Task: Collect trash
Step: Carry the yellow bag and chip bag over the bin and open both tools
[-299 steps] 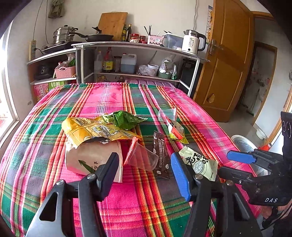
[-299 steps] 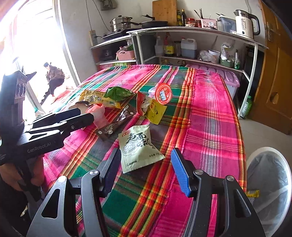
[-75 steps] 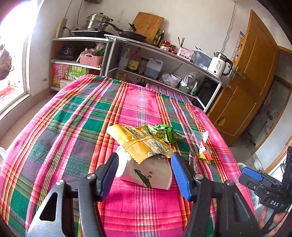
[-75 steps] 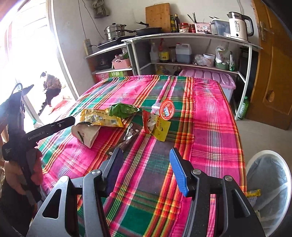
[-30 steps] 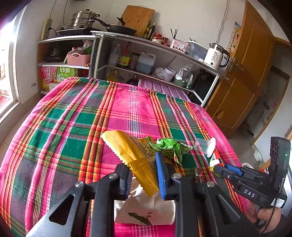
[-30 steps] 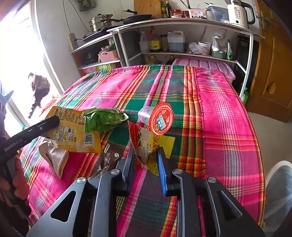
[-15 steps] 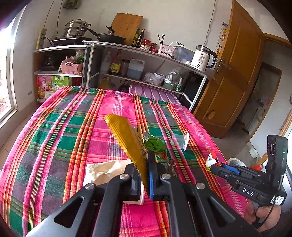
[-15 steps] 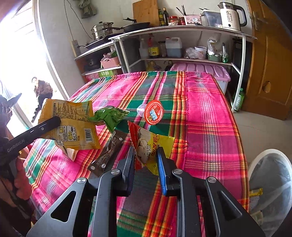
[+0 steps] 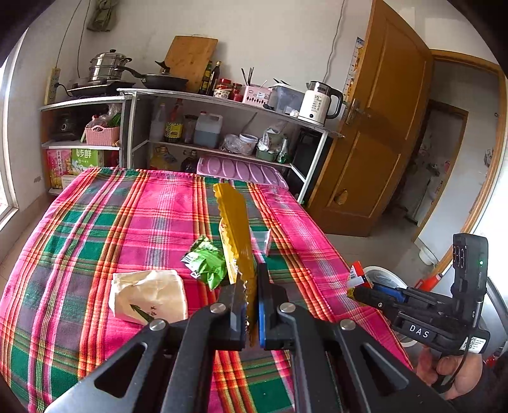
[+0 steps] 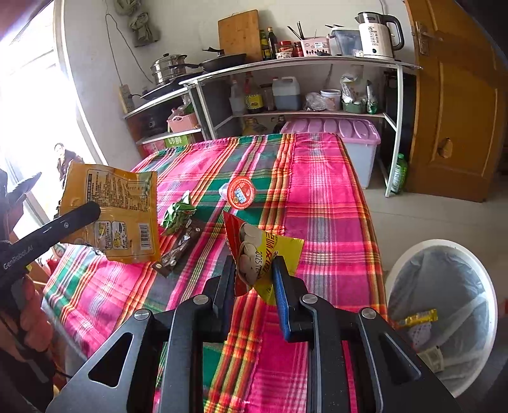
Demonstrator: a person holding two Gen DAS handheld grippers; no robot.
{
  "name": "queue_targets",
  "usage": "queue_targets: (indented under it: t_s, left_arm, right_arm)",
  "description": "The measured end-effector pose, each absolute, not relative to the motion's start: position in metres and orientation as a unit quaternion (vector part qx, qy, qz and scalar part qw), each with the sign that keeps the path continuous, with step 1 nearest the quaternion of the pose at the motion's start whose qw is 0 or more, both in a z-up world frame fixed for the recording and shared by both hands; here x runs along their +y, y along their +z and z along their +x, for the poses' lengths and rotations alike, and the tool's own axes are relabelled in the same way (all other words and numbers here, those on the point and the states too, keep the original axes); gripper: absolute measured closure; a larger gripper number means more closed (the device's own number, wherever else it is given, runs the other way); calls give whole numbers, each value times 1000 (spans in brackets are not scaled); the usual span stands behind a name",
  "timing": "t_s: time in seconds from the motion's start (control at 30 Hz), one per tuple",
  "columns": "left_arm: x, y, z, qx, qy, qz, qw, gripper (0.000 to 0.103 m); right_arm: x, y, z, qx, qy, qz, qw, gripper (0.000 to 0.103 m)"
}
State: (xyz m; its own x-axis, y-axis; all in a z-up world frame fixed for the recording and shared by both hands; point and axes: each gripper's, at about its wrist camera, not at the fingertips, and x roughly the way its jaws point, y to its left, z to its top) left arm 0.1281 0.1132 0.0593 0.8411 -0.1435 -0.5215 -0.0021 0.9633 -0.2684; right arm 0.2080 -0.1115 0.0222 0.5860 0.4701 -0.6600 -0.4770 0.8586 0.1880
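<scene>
White bin (image 10: 444, 251) with yellow wrapper (image 10: 417, 317) inside

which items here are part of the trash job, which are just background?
Job:
- yellow snack bag, in left gripper
- red-yellow packet, in right gripper
- green wrapper
- white paper bag
- brown sachet
- clear cup with red lid
- lined bin

Background:
- kettle
- cutting board
- pots
- pink storage box
</scene>
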Motion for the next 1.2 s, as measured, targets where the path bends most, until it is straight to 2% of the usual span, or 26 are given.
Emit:
queue_targets:
  t_s: [0.67,1.2]
  left_arm:
    - [9,62,145,300,-151,-104,936,98]
    - [-88,52,175,327,-241,-74,911,98]
  right_arm:
    - [-201,31,183,356,198,27,913,80]
    - [-293,7,187,375,126,83,915,79]
